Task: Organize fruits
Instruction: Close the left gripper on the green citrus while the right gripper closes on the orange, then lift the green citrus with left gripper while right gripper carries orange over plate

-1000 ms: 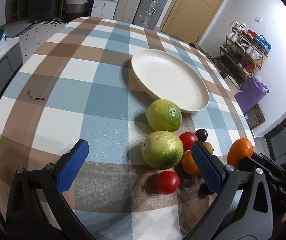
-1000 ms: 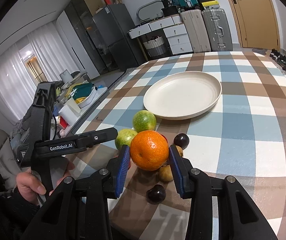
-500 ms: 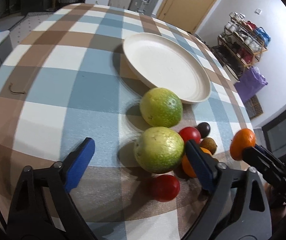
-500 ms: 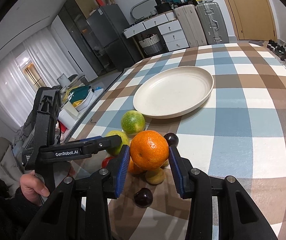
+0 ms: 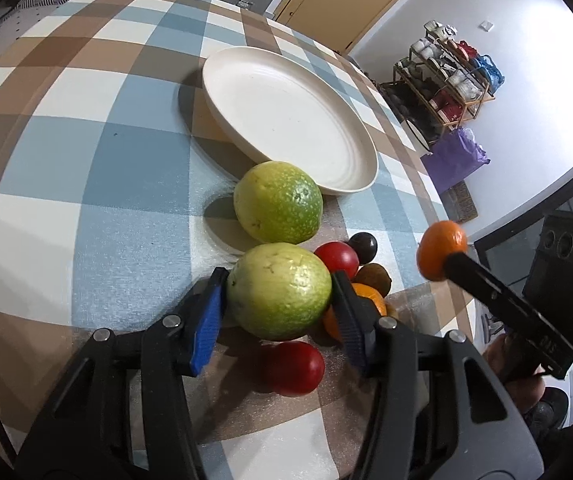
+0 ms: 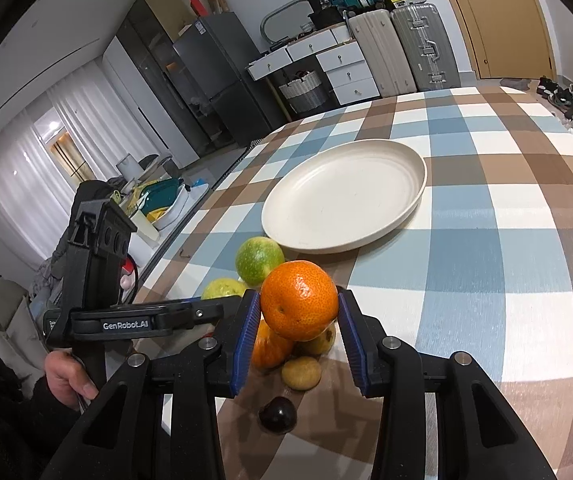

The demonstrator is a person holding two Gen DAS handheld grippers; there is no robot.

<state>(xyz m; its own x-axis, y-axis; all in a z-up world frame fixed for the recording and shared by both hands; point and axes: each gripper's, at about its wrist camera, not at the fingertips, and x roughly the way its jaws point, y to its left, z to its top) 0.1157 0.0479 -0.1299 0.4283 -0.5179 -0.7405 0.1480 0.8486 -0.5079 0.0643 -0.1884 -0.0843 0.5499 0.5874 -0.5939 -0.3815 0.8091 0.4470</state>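
Gripping: left gripper (image 5: 278,300) on green fruit (image 5: 280,290), right gripper (image 6: 298,320) on orange (image 6: 299,300).

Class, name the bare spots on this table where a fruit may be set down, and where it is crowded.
Free: inside the plate, and the cloth left of it. Crowded: the fruit pile beside the left claw, just before the plate's near rim.

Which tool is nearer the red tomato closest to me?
Left. The left tool, shut on a green guava, sits just above that tomato; the right tool holds an orange off to the side.
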